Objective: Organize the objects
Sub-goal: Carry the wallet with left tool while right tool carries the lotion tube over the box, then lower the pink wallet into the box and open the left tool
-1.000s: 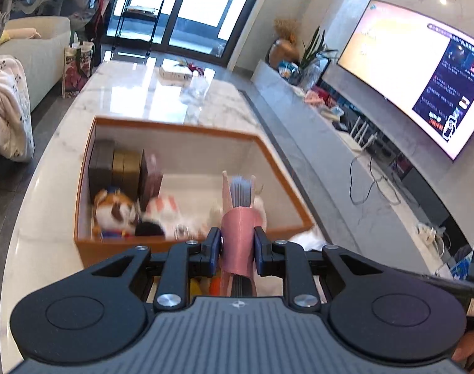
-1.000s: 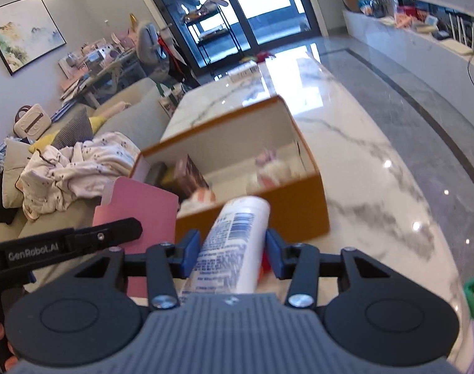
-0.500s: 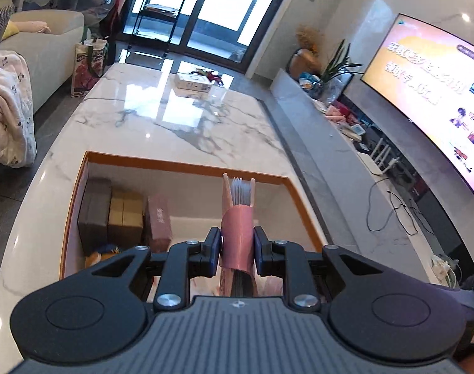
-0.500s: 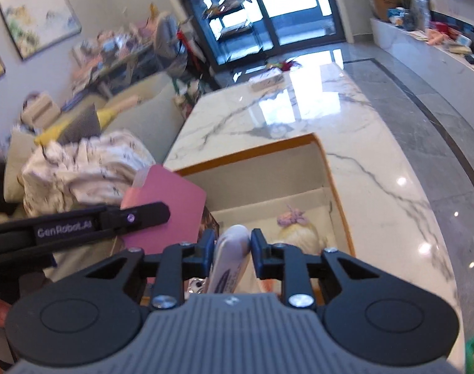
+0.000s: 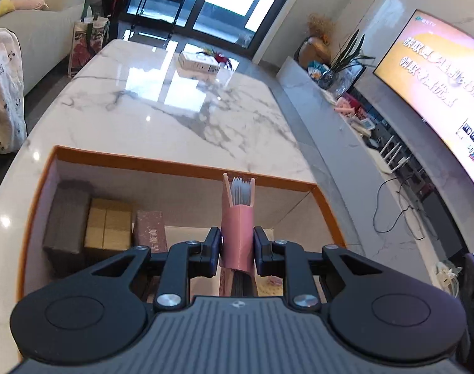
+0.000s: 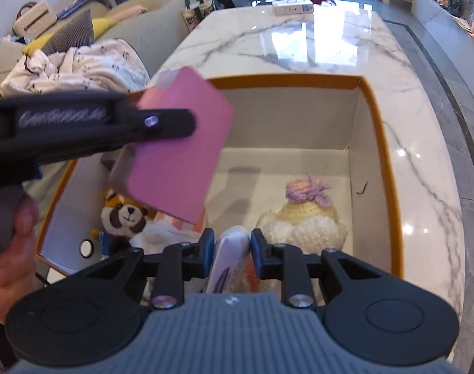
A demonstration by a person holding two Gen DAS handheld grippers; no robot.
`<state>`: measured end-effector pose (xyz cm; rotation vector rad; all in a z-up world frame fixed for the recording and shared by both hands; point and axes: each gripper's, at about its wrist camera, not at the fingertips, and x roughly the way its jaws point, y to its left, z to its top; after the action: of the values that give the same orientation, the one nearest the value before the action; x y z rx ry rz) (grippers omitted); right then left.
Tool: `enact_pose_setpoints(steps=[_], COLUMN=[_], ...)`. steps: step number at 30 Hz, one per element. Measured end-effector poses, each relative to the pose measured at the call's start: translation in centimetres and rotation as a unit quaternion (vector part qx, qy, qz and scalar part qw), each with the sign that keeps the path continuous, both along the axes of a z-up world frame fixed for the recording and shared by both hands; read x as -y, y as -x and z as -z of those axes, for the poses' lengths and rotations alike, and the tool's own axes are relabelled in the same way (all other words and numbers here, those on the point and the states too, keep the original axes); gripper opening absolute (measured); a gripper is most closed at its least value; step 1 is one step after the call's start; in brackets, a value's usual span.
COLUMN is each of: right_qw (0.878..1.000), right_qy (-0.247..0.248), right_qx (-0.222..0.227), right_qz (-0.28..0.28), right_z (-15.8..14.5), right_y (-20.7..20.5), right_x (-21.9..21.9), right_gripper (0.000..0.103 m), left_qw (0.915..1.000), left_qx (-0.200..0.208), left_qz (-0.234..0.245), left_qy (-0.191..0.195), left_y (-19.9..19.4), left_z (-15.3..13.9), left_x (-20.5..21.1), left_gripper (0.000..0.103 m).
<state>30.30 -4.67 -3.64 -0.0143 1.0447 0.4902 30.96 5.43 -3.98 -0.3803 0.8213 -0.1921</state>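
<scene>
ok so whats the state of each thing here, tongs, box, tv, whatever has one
left tongs: shut on the pink booklet, held over the box
right tongs: shut on the white tube
orange box: open, no lid on, partly filled
small boxes: upright in a row at the box's wall
crochet toy: lying on the box floor
tv: on

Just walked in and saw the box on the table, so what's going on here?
A person is packing things into the orange box on the marble table. The left gripper is clamped on a pink notebook, the right gripper on a white tube. Both hang over the open box, which already holds small boxes and plush toys.
</scene>
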Motion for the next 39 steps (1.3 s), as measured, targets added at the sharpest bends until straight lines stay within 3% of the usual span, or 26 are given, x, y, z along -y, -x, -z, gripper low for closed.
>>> enact_pose_setpoints(steps=[12, 15, 17, 24, 30, 39], right_qw=[1.000, 1.000, 1.000, 1.000, 1.000, 0.999], right_qy=[-0.002, -0.005, -0.007, -0.005, -0.002, 0.014], right_qx=[-0.002, -0.009, -0.011, -0.020, -0.030, -0.039], right_qz=[-0.001, -0.001, 0.000, 0.000, -0.001, 0.000], right_z=[1.0, 1.3, 1.5, 1.8, 2.0, 1.7], right_y=[-1.0, -0.9, -0.9, -1.0, -0.9, -0.1], right_x=[-0.6, -0.4, -0.3, -0.7, -0.9, -1.6], right_gripper=[0.027, 0.027, 0.027, 0.027, 0.027, 0.028], left_qw=[0.9964, 0.9913, 0.9901, 0.9921, 0.9972, 0.9988], left_qx=[-0.034, -0.035, -0.035, -0.042, -0.026, 0.000], left_qz=[-0.029, -0.041, -0.038, -0.042, -0.055, -0.046], left_qy=[-0.071, -0.120, -0.130, -0.111, -0.043, -0.018], left_y=[-2.7, -2.9, -2.9, -3.0, -1.4, 1.6], left_z=[2.4, 2.6, 2.8, 2.6, 1.3, -0.9], left_x=[0.9, 1.5, 1.8, 1.0, -1.4, -2.4], left_gripper=[0.024, 0.025, 0.025, 0.026, 0.027, 0.027])
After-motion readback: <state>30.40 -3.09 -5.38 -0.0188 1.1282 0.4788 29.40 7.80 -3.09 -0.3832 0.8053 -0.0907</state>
